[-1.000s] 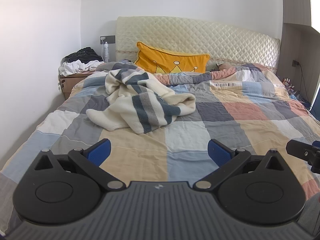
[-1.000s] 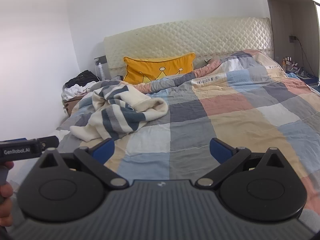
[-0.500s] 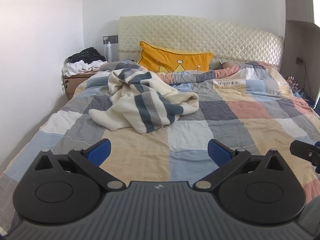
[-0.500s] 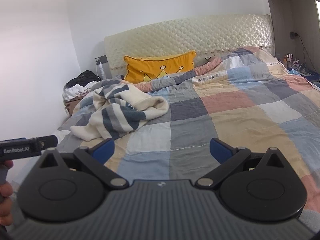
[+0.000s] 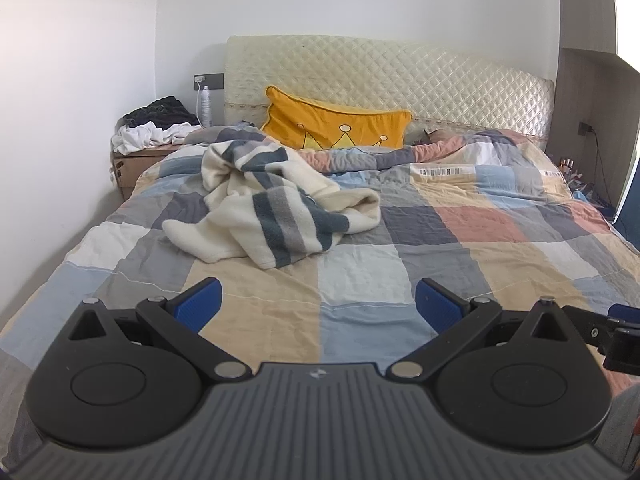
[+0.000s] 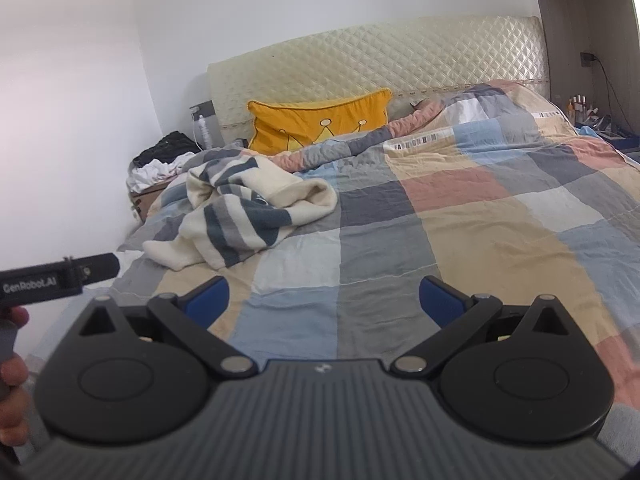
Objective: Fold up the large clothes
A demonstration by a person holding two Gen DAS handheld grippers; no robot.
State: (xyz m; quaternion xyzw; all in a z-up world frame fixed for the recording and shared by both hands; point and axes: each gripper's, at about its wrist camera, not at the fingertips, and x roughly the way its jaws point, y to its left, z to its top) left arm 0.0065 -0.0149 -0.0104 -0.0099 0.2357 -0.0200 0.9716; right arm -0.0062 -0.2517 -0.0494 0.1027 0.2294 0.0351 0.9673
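A cream sweater with blue and grey stripes [image 5: 272,208] lies crumpled on the left half of the bed; it also shows in the right wrist view [image 6: 244,216]. My left gripper [image 5: 318,306] is open and empty above the near end of the bed, well short of the sweater. My right gripper [image 6: 324,300] is open and empty, also short of the sweater, which lies ahead and to its left. Part of the left gripper's body [image 6: 56,280] shows at the left edge of the right wrist view.
The bed carries a checked quilt [image 5: 460,248] in blue, grey, beige and pink. A yellow pillow [image 5: 336,128] leans on the quilted headboard [image 5: 400,68]. A nightstand with piled clothes [image 5: 152,128] stands at the back left. A white wall [image 5: 72,120] runs along the left.
Both views have shifted slightly, and the sweater sits a little lower and closer in the left wrist view. Both grippers stay open. The sweater has not moved.
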